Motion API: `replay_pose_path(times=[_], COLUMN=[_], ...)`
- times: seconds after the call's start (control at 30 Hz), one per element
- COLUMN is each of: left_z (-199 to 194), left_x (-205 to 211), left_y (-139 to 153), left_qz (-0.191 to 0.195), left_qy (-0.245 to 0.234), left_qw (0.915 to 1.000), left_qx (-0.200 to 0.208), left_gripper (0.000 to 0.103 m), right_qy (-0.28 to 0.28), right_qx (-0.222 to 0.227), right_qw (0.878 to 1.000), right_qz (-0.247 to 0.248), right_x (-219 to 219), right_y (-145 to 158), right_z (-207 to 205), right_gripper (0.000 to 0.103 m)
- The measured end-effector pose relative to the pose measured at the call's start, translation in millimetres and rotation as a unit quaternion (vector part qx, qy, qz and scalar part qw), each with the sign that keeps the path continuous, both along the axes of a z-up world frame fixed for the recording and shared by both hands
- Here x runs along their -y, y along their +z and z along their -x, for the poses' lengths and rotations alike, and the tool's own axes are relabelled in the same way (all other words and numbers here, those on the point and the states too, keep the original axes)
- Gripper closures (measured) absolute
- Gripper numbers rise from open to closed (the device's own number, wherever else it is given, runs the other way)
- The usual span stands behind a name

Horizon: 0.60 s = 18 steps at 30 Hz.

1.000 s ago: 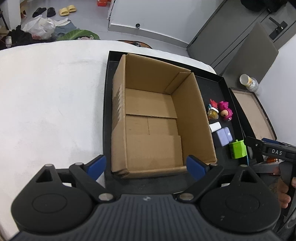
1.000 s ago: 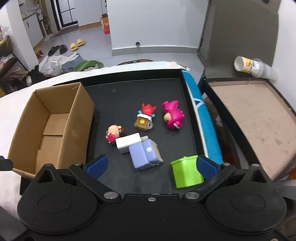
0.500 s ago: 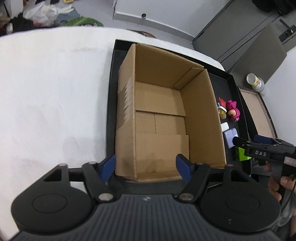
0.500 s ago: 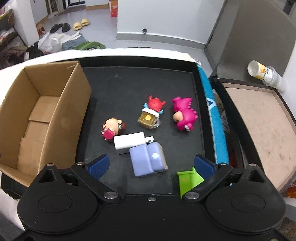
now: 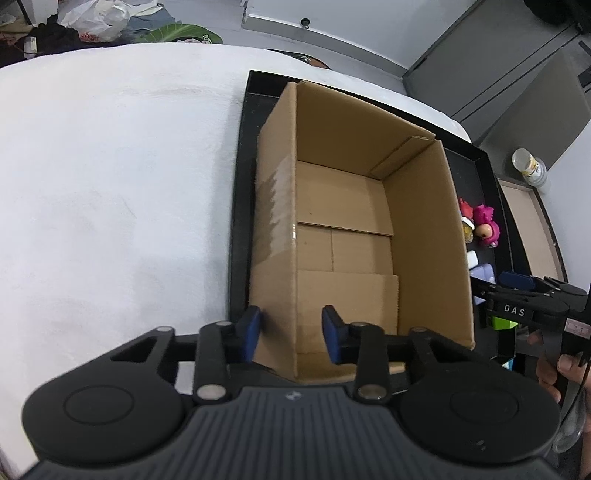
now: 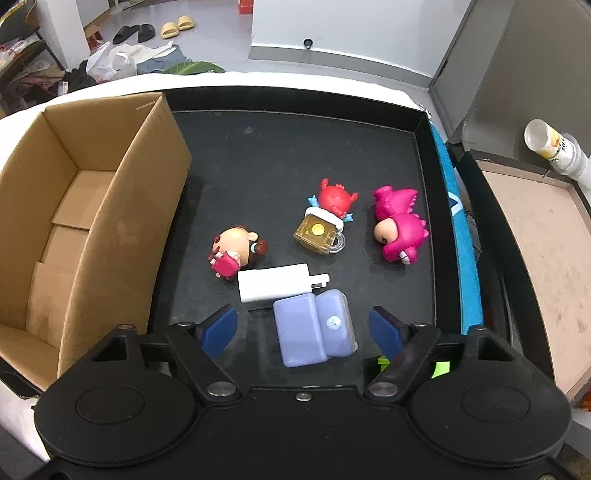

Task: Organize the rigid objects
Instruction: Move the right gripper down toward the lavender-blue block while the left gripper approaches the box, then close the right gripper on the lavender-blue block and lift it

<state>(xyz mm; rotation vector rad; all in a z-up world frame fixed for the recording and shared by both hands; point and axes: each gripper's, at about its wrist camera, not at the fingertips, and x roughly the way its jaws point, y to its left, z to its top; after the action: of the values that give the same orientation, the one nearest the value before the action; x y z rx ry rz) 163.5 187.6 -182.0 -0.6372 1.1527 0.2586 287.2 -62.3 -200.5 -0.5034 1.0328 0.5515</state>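
Toys lie on the black tray (image 6: 421, 122) beside the empty cardboard box (image 5: 347, 236). Left tool (image 5: 291, 334) straddles the box's near corner wall, jaws not quite clamped; right tool (image 6: 303, 328) gapes around the purple block (image 6: 314, 338). Tugging could tip the box.

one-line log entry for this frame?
left gripper: straddling cardboard box corner wall, unclosed | right gripper: open around purple block | box: empty

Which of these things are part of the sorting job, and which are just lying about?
Job:
cardboard box
purple toy
white charger
pink dinosaur
red crab figure
doll with pink bag
green block
black tray

Lying about:
cup
slippers
plastic bag
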Motion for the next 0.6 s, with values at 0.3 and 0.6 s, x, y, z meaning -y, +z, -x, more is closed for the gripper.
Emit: replay_pose_path(times=[0.3, 0.6], left_z=[-3.7, 5.1], left_x=[9.1, 16.0], left_y=[-4.9, -3.5], left_qz=[-0.041, -0.056], left_qy=[-0.031, -0.051], left_qw=[0.9986, 0.9971], left_qx=[-0.014, -0.005], left_gripper=[0.083, 0.083], right_qy=[-0.043, -0.024], right_qx=[-0.041, -0.018], right_qw=[0.998, 1.000], right_qz=[-0.030, -0.001], right_x=[17.1, 8.9], right_y=[0.8, -7.0], right_z=[-18.7, -11.8], right_gripper=[0.038, 0.037])
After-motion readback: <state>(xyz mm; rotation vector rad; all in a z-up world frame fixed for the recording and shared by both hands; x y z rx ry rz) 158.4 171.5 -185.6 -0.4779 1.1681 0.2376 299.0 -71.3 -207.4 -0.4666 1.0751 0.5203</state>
